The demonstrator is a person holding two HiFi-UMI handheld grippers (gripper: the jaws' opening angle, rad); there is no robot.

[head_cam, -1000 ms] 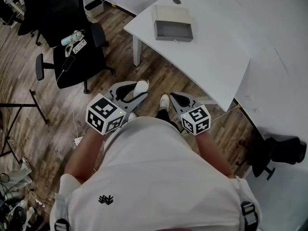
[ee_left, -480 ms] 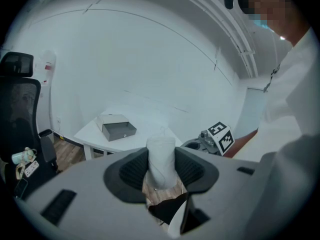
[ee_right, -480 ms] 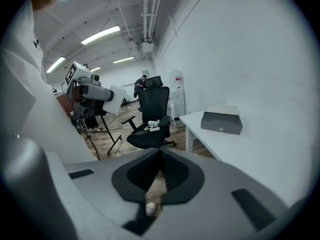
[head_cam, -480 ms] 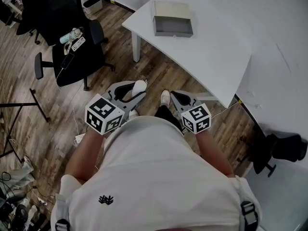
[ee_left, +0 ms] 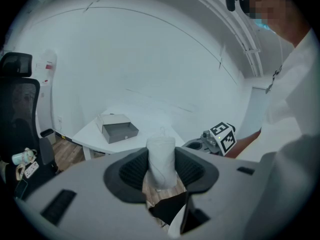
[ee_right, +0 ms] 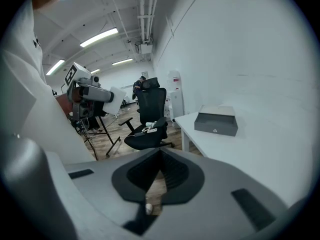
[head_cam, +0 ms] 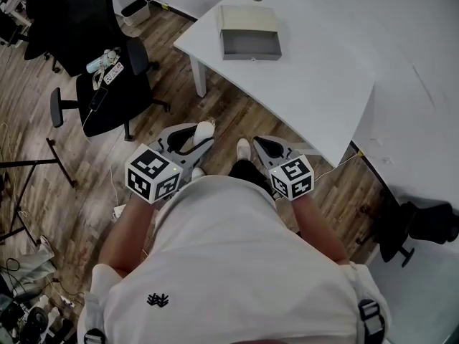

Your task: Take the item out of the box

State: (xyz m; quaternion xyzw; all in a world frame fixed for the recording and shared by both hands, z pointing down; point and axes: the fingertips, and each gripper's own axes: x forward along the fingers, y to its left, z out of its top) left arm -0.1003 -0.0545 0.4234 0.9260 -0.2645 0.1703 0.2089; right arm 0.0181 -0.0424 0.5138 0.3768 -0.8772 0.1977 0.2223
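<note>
— Left gripper [ee_left: 161,170]: we note it pinching the white pouch [ee_left: 161,151], long axis upright between the pads. Right gripper [ee_right: 159,170]?
— Pressed together, empty. Grey box [head_cam: 249,34] lies open at upper centre on the white table [head_cam: 323,77], ahead of both grippers and well apart from the pouch.

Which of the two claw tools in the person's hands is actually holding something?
The left gripper: a white item is clamped between its jaws. The right gripper has its jaws together with nothing between them.
</note>
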